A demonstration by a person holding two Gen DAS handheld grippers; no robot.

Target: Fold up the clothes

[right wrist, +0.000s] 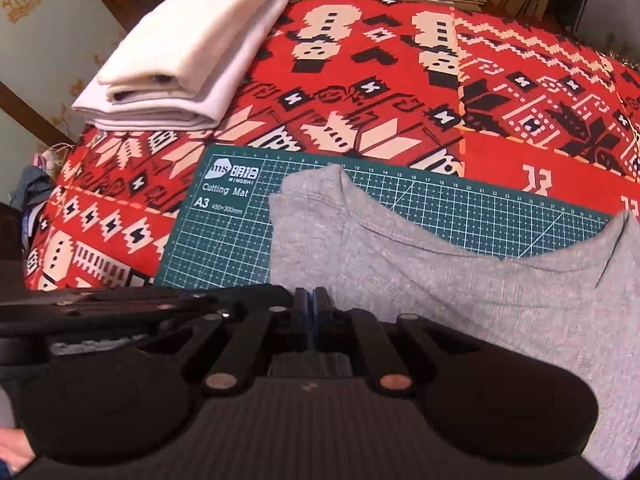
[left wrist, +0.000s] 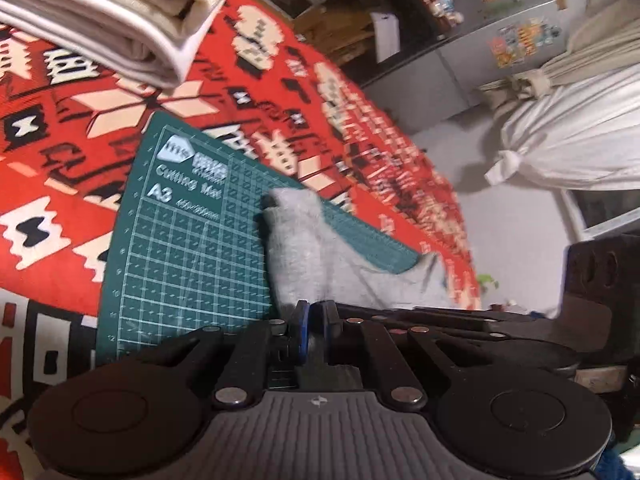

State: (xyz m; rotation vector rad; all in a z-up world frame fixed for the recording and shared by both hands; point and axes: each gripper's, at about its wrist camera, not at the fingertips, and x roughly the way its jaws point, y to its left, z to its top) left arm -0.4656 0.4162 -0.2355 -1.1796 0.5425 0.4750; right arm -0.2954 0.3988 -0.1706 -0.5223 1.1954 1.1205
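I see two white clothes point(right wrist: 192, 52) folded and stacked; the grey shirt point(right wrist: 400, 264) remains, my left gripper point(left wrist: 316, 312) and right gripper point(right wrist: 312, 300) both pinching it.

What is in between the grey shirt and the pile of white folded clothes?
A corner of the green cutting mat, then bare red patterned cloth. The right wrist view shows it best.
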